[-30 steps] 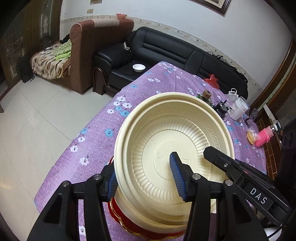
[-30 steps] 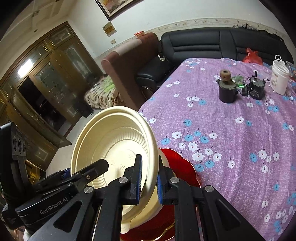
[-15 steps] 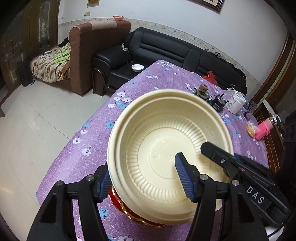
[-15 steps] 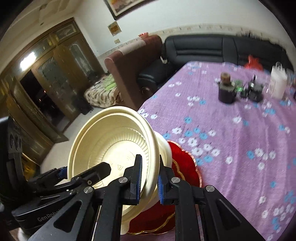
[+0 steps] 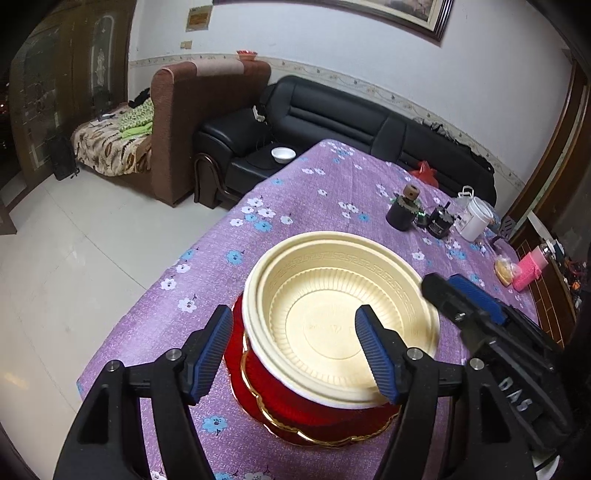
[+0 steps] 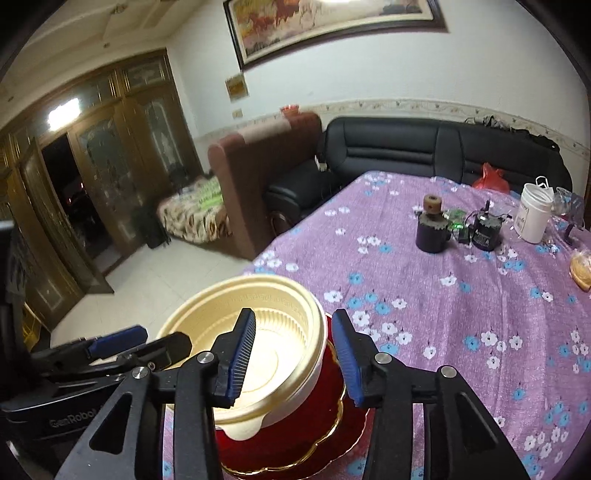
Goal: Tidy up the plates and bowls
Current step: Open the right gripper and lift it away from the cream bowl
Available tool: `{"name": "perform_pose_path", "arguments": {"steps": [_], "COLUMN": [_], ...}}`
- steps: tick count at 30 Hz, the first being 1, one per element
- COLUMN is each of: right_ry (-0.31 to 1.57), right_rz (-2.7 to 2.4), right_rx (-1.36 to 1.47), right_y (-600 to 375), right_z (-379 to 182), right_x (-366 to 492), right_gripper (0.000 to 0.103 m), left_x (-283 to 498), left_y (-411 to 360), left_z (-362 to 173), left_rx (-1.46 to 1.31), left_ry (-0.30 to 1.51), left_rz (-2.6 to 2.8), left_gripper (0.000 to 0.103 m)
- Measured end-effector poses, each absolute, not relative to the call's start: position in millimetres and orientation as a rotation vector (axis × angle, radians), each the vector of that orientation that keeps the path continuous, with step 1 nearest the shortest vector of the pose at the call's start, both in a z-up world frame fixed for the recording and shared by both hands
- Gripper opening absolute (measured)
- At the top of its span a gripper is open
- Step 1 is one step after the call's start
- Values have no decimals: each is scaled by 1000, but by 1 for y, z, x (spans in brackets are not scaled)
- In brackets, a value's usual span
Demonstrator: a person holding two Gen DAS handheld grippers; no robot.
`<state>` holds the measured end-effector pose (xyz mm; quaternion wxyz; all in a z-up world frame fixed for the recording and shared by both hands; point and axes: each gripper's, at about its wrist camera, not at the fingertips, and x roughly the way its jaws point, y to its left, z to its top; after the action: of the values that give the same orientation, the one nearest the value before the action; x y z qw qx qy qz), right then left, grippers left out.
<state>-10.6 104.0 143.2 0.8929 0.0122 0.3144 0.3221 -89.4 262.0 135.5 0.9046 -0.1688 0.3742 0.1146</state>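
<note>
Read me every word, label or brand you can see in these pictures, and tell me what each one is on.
"DAS": on the right gripper body, left wrist view.
"GenRobot": on the left gripper body, right wrist view; its end is cut off.
White jar label: too small to read.
Wall notice: blurred.
Cream bowl embossing: unreadable.

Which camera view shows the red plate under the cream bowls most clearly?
The left wrist view: the red plate shows its gold scalloped rim along the front and left, under the cream bowls. In the right wrist view the plate is partly hidden behind the right gripper, whose jaws are opening.
</note>
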Motion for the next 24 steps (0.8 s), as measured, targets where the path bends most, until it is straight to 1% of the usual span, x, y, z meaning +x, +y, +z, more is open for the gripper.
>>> {"name": "perform_pose_path", "arguments": {"steps": [2, 5, 11, 14, 16, 18, 24], "right_ry": [627, 610, 635, 658, 673, 690, 698], "right_rz": [658, 643, 596, 576, 567, 552, 525], "right_rx": [48, 94, 191, 222, 236, 253, 255], "right_y": [97, 79, 41, 25, 17, 10, -4], "right_z": [146, 145, 126, 116, 109, 101, 87], "right_x": [-16, -24, -37, -43, -46, -52, -72], "right_gripper": [51, 52, 53, 54, 54, 54, 54], "left_x": [-98, -112, -141, -155, -163, -166, -163], "left_y": [261, 261, 248, 235, 223, 215, 187], "left_z": [138, 140, 142, 141, 139, 136, 120], "left_rx": [-351, -344, -266, -217, -182, -157, -117], "left_ry": [744, 697, 609, 562, 534, 525, 589], "left_rz": [246, 279, 373, 410, 434, 454, 424], "left_gripper": [69, 74, 78, 84, 93, 99, 100]}}
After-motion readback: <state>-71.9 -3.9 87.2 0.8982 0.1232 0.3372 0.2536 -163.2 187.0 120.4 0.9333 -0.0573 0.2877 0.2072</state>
